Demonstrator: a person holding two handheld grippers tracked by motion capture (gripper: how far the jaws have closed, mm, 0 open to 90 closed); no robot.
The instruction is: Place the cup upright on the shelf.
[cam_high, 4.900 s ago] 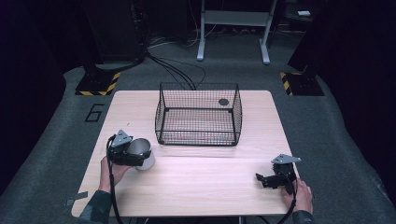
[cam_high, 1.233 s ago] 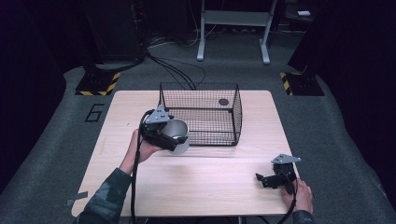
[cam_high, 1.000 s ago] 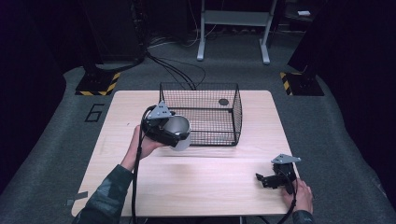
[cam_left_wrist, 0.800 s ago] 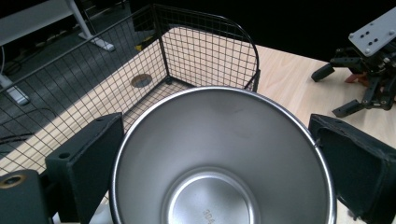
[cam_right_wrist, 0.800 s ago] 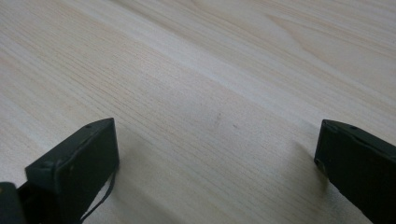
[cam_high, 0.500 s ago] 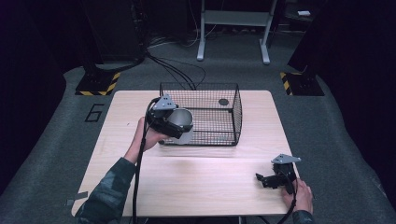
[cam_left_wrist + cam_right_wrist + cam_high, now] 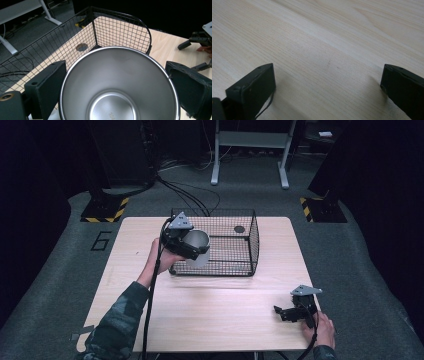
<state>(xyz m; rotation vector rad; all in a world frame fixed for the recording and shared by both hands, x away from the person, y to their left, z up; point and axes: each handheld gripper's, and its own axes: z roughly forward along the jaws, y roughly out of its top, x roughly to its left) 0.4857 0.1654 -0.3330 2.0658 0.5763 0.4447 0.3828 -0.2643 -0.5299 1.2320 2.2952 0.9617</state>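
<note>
A steel cup is held in my left gripper, tilted with its mouth toward the black wire basket. In the left gripper view the cup's shiny inside sits between the two black jaws, with the basket just beyond its rim. The cup hangs over the basket's near-left corner. My right gripper rests low at the table's front right, held by a hand. Its jaws stand wide apart over bare wood, nothing between them.
The wooden table has a small round hole under the basket's far right. Cables run on the grey floor behind the table. A metal stand and a hazard-striped base stand farther back.
My left gripper has carried the cup from the table's left side up and right to the basket's near-left corner, rising as it went. The right gripper has stayed still.
</note>
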